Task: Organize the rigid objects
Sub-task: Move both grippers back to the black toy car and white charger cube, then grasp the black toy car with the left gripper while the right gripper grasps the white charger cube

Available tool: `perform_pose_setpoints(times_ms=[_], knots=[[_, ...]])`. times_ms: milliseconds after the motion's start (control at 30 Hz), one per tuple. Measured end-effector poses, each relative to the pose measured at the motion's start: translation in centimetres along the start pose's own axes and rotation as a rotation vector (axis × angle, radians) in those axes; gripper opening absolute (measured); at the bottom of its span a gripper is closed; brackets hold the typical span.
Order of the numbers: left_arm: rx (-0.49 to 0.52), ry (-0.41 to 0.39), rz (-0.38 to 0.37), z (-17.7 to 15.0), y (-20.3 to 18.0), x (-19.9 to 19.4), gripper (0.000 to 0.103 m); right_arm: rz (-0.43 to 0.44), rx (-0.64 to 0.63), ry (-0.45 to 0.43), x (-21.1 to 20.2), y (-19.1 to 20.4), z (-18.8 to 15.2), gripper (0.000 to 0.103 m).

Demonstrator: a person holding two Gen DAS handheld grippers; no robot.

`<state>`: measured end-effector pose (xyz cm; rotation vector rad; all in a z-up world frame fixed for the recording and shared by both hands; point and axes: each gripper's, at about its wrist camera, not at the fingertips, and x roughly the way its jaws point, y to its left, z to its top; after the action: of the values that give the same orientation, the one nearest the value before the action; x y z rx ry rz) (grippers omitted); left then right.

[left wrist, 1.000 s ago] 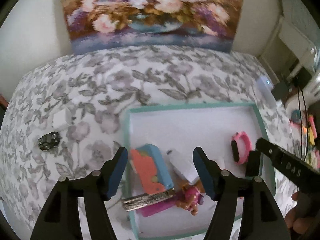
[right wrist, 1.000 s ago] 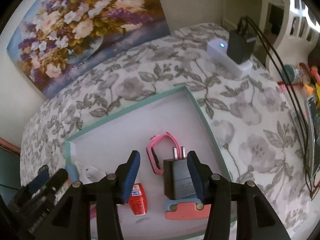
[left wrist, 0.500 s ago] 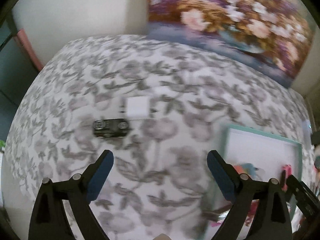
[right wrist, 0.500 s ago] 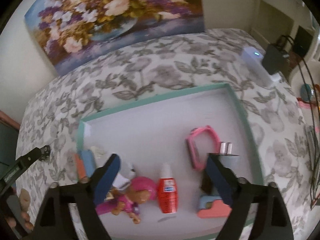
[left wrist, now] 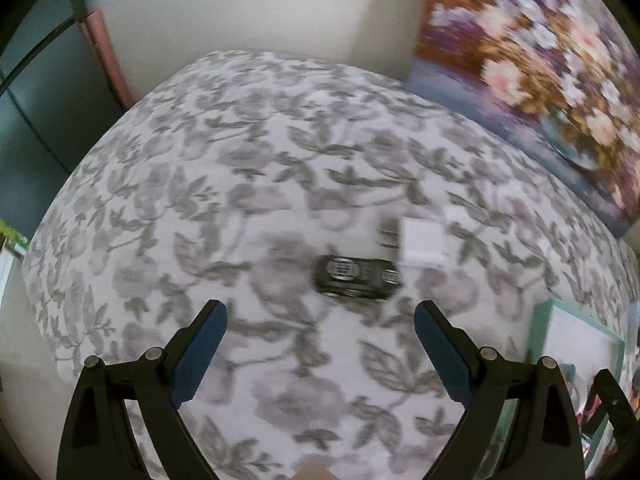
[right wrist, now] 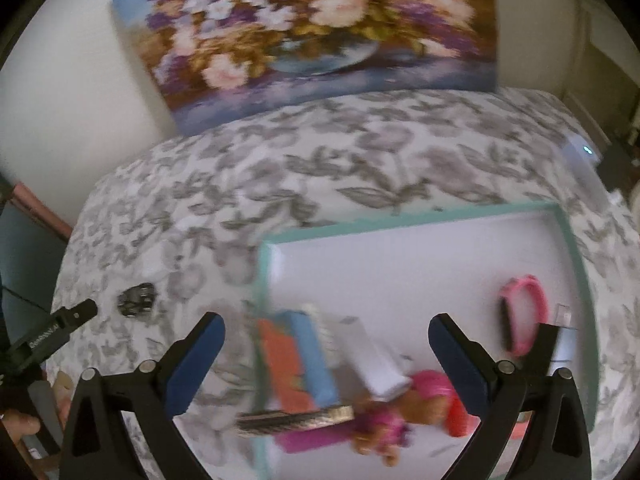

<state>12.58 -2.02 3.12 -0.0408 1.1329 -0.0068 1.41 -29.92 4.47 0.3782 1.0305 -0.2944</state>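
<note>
A small black toy car point(left wrist: 357, 278) lies on the flowered tablecloth, with a white cube plug point(left wrist: 423, 242) just behind it. My left gripper point(left wrist: 320, 312) hangs open just in front of the car, holding nothing. The teal-rimmed white tray point(right wrist: 420, 220) holds an orange and blue box point(right wrist: 296, 360), a pink doll point(right wrist: 416, 400), a pink watch point(right wrist: 524, 312), a black charger point(right wrist: 552, 344) and a metallic bar point(right wrist: 296, 420). My right gripper point(right wrist: 328, 320) hovers over the tray's left part. Its jaws are opening and grip nothing. The car point(right wrist: 137, 300) also shows left of the tray.
A flower painting point(right wrist: 320, 40) leans on the wall behind the table. A white power strip point(right wrist: 584, 160) lies at the far right. The table's left edge point(left wrist: 52, 240) drops off beside a dark door. A hand point(right wrist: 24, 424) holds the left tool.
My left gripper swung left from over the tray to the car and opened wider. My right gripper let go of the black charger, opened wide and shifted left across the tray.
</note>
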Motion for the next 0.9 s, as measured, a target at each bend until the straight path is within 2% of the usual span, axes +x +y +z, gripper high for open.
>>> perform_pose_setpoints(times_ms=[233,333,467,900], knots=[[-0.067,0.031,0.000,0.8,3.2,1.8,0.095,0.082,-0.058,0.000,1.5,5.5,0.3,0.103],[-0.053,0.036,-0.012,1.0,3.1,2.5,0.095,0.115,-0.086,0.022,2.9,7.6,0.3,0.103],[-0.034,0.071,-0.046,1.0,2.2,4.5,0.095,0.115,-0.116,0.065,5.2,9.9,0.8,0.103],[0.060,0.077,-0.111,1.8,-0.1,8.3,0.095,0.205,-0.107,0.143,10.5,13.2,4.3,0.103]])
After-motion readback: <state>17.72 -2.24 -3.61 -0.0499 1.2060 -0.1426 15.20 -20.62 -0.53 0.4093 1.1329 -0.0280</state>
